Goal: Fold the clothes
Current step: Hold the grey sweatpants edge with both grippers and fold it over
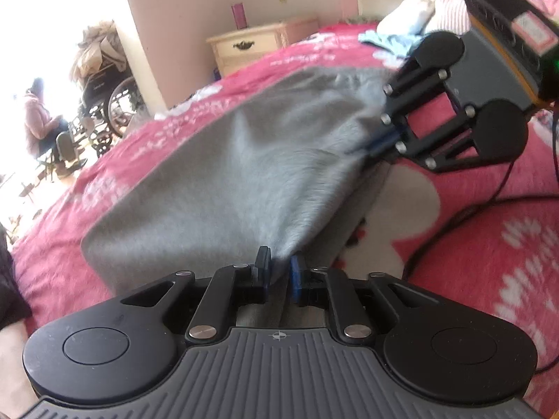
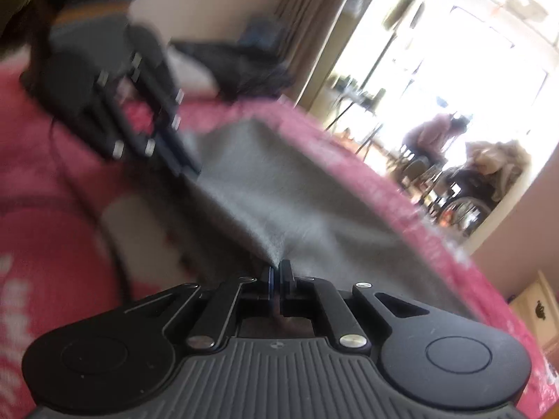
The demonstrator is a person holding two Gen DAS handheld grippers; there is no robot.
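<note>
Two tools pinch one grey garment (image 1: 223,181) on the pink bed (image 1: 471,244): left tool (image 1: 279,272) and right tool (image 2: 277,277) grip lifted edge points; uneven pulling could skew the fold.

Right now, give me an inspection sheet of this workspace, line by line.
Surface: bed under a pink blanket with white patterns.
Job's things: grey garment spread on the blanket, one edge lifted between the grippers.
Clutter: pile of clothes at the far end of the bed.
Grippers: left gripper shut on the grey garment's near edge; right gripper shut on the same edge further along.
Cables: black cable lying across the blanket beside the garment.
Surroundings: cream nightstand, wheelchair, seated person by a bright window.
</note>
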